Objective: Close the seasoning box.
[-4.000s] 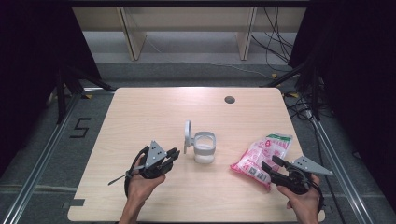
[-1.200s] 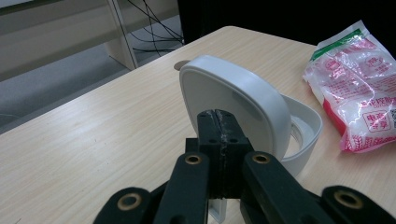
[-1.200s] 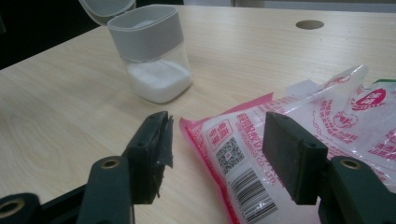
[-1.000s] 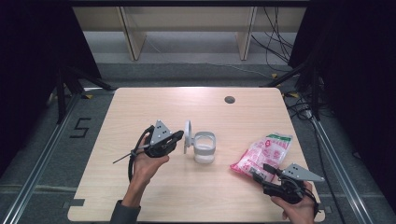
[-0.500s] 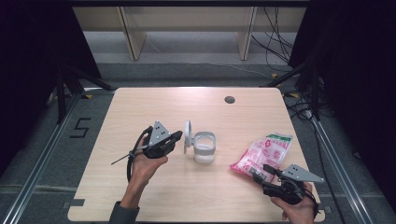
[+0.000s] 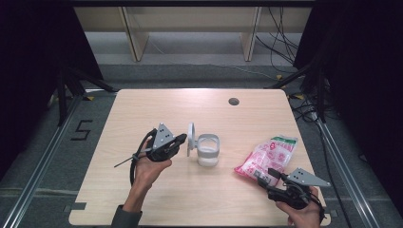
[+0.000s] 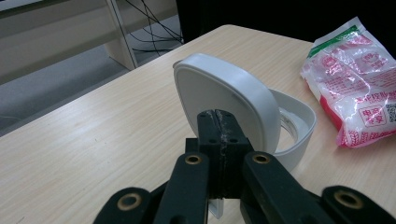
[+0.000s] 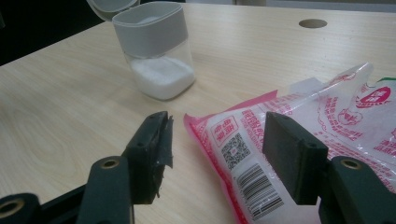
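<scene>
Bag (image 6: 267, 156) just beyond right tongs (image 6: 263, 177)

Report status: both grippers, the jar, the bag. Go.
Left gripper shut beside the jar's raised lid. Right gripper open, corner of pink bag between its jaws, not gripped. Nothing between bag and jar.

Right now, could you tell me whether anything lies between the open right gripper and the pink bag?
Nothing visible does. The right gripper stands open at the near corner of the pink bag, with bare table between its left jaw and the bag's edge.
</scene>
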Tool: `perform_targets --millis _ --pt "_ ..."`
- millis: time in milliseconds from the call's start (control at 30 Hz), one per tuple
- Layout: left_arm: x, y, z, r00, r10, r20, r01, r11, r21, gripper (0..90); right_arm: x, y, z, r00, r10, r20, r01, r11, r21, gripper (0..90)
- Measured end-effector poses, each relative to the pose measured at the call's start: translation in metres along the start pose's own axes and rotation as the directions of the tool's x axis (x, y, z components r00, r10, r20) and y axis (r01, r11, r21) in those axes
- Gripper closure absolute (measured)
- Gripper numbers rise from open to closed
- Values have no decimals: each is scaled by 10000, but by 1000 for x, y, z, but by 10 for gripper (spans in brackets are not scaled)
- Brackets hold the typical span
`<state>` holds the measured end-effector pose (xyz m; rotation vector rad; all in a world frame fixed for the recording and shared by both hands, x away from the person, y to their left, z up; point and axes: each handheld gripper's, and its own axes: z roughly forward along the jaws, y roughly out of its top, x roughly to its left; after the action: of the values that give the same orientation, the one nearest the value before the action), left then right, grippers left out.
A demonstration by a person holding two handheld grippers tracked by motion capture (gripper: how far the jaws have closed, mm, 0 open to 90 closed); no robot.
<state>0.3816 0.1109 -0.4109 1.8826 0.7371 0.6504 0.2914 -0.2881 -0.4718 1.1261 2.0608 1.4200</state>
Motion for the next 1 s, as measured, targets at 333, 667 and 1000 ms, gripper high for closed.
perform_targets --millis 333,667,1000 --pt "-1 2 -1 10000 77 14 -77 10000 2 894 3 0 -2 9994 281 -210 -276 9994 198 419" --pt "-2 4 -1 9999 90 61 -90 10000 -34 894 6 0 -3 9977 613 -278 -604 9977 315 419" --pt "-4 5 -1 9999 107 82 -107 9999 14 891 4 -1 -1 9994 168 -296 -165 9998 82 419"
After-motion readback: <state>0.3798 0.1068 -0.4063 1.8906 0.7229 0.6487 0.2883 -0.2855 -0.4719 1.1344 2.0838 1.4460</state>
